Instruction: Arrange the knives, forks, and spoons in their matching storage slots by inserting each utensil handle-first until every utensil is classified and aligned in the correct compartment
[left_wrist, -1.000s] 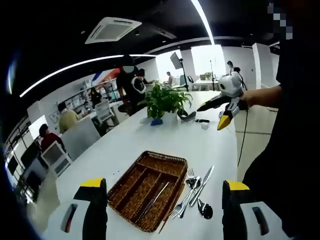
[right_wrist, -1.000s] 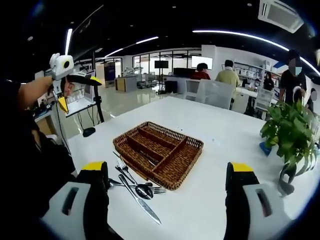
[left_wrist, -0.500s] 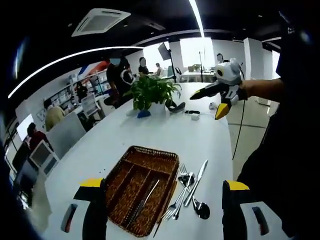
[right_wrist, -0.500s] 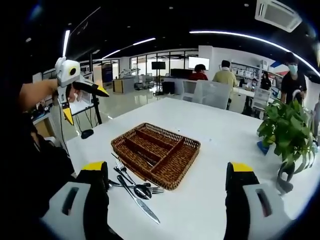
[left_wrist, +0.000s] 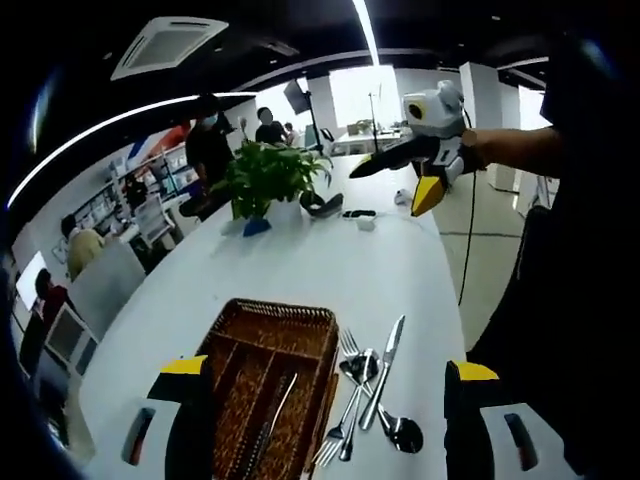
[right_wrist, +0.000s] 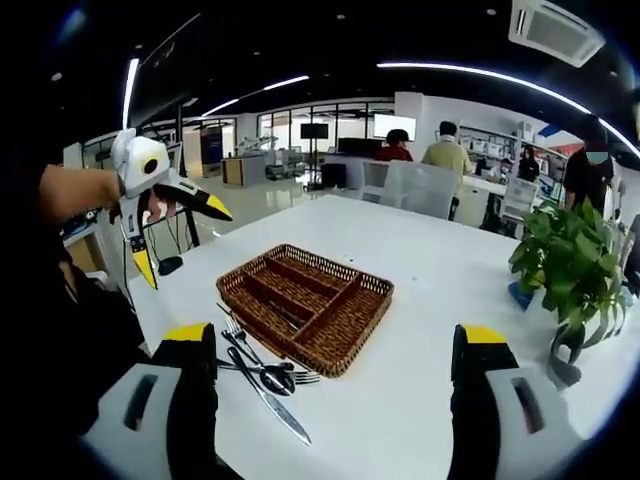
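Left claw hangs above the near end of the white worktop with its two yellow-tipped jaws spread wide and nothing between them. Between those jaws lie the wicker tray and, just beside its right rim, a loose heap of cutlery: a fork, a knife and a spoon, overlapping one another on the bare worktop. One utensil already lies lengthwise in a tray compartment; what kind it is I cannot tell. Right claw is likewise wide apart and empty, held over the opposite side of the same tray, whose dividers make several long slots. From this side the knife, fork and spoon lie against the tray's near left corner. In the left gripper view the right claw appears high at the right, raised well above the worktop on an outstretched forearm, its dark jaws with yellow tips parted and pointing left and down. In the right gripper view the left claw appears at the left, lifted by a hand with the forearm bent up, jaws splayed, one tip pointing right and one down. Farther along the worktop stands a potted plant, with seated and standing people beyond it in an open office.
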